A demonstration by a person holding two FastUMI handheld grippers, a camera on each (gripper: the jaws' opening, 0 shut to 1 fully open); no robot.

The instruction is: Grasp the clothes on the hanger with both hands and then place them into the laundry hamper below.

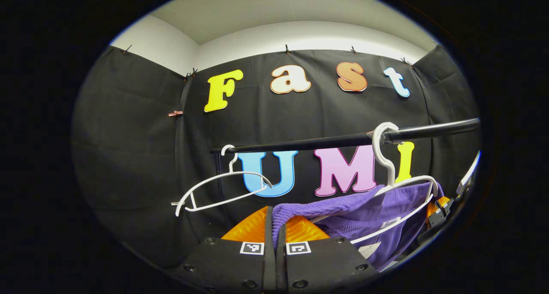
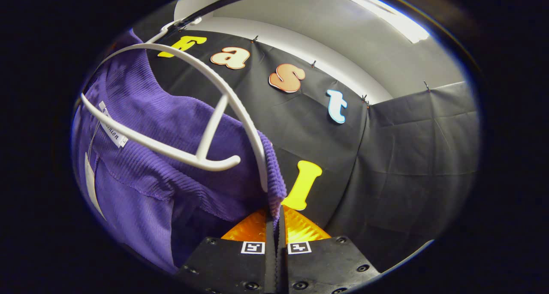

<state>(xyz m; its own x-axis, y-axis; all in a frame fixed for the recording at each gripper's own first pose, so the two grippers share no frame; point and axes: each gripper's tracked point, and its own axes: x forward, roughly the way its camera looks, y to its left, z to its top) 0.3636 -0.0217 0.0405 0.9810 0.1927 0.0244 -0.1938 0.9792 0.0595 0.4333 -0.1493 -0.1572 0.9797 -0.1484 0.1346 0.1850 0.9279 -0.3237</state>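
The purple garment hangs on a white hanger from a black rail, and both tongs have it by the edges. In the left gripper view the left gripper is closed, its fingers pinching the ribbed edge of one shoulder, which rises out of the narrow slit between them. In the right gripper view the right gripper is likewise clamped on the other shoulder edge, the cloth dropping straight into the thin gap between its fingers.

Outward from the right gripper, the hanger's curved arm and its crossbar sweep over the garment's inside, where a small white label sits at the neck. The fabric is a fine corduroy-like rib, falling in folds to the left.

From the left gripper, a second white hanger hangs bare farther left on the same rail, slightly tilted. At the far right of that view, past the garment, part of the other gripper peeks out.

Behind everything the booth is walled in black cloth, creased and pinned up with small clips along its top edge. Above it runs a pale wall and a grey ceiling, with a bright strip of light far right.
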